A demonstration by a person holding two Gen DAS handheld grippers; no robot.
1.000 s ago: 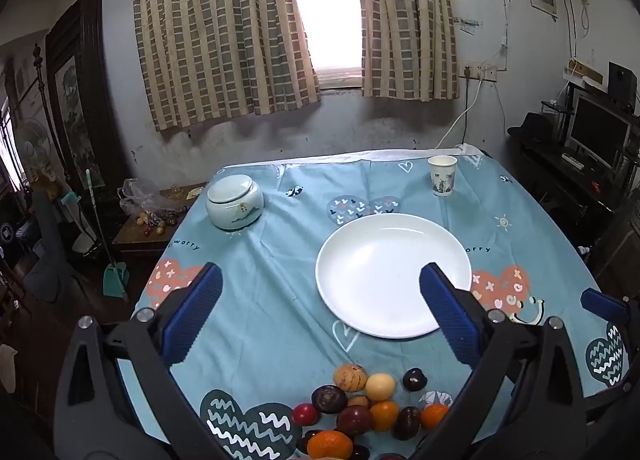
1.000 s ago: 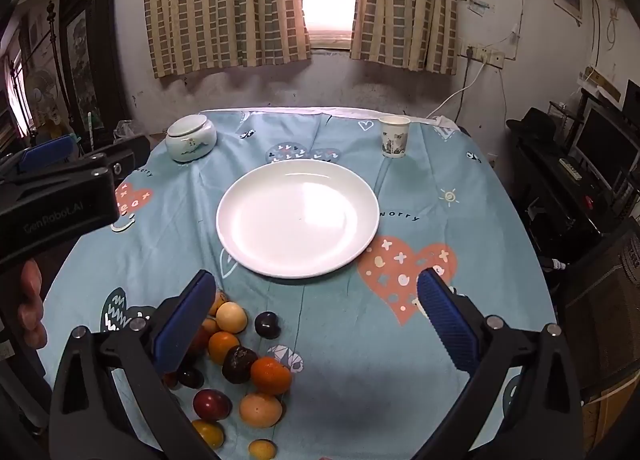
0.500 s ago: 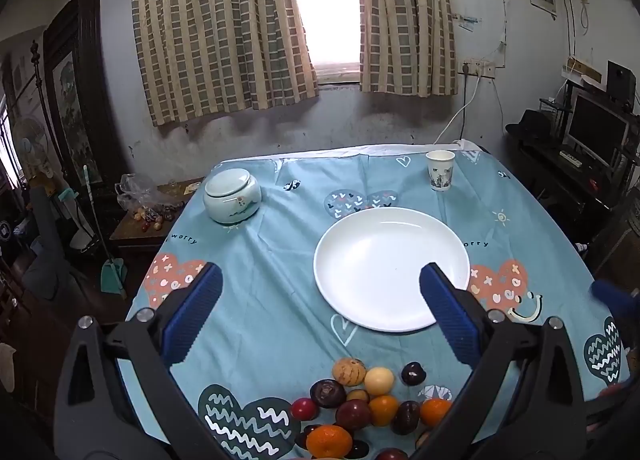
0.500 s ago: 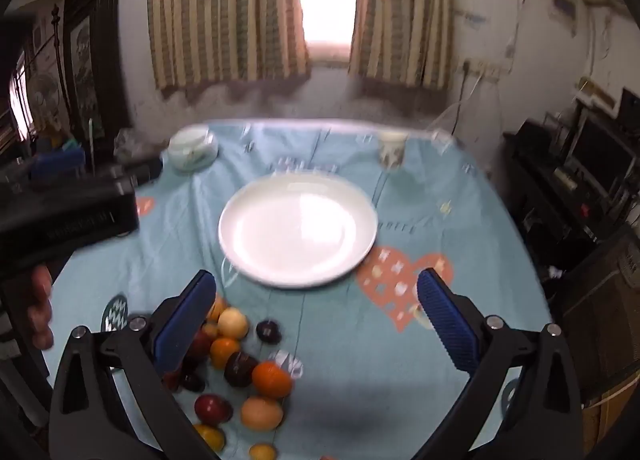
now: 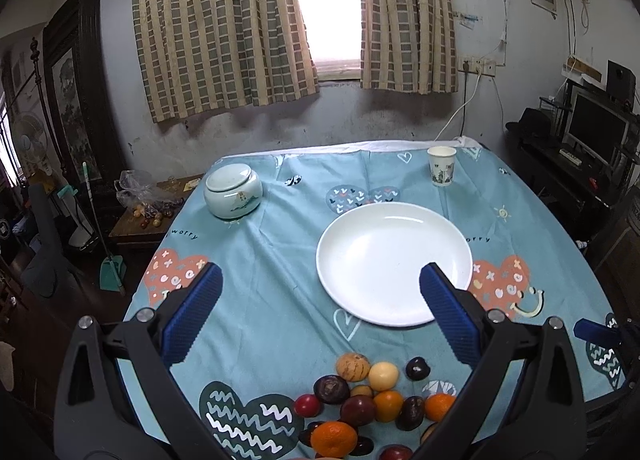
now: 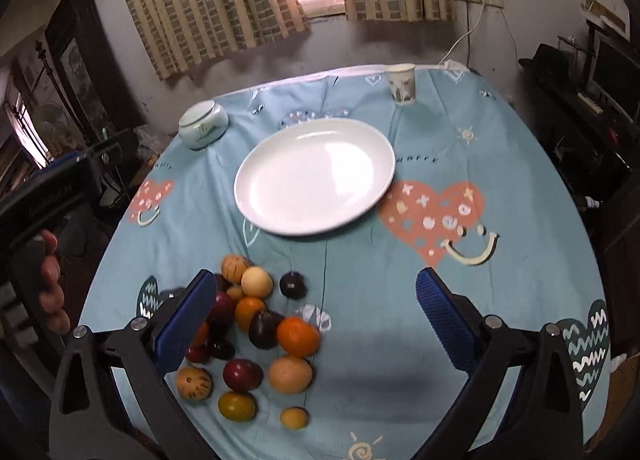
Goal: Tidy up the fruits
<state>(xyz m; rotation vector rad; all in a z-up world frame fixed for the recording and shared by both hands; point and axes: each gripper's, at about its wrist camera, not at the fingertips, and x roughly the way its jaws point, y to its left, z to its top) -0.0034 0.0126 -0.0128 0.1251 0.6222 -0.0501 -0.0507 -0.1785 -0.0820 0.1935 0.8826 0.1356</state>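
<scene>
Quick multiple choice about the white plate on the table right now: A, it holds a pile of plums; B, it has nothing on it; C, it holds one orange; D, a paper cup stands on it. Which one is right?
B: the white plate is bare in both wrist views, the fruits all lie on the tablecloth in front of it, and the paper cup stands apart, beyond its far rim.

My right gripper (image 6: 316,316) has dropped lower and tipped down toward the pile of fruit (image 6: 256,320), which now sits larger and higher in its view, partly behind my left blue pad (image 6: 186,324). The white plate (image 6: 314,174) has slid up the frame. My left gripper (image 5: 320,316) has barely shifted; its view of the desk (image 5: 280,260) sits slightly lower.
</scene>
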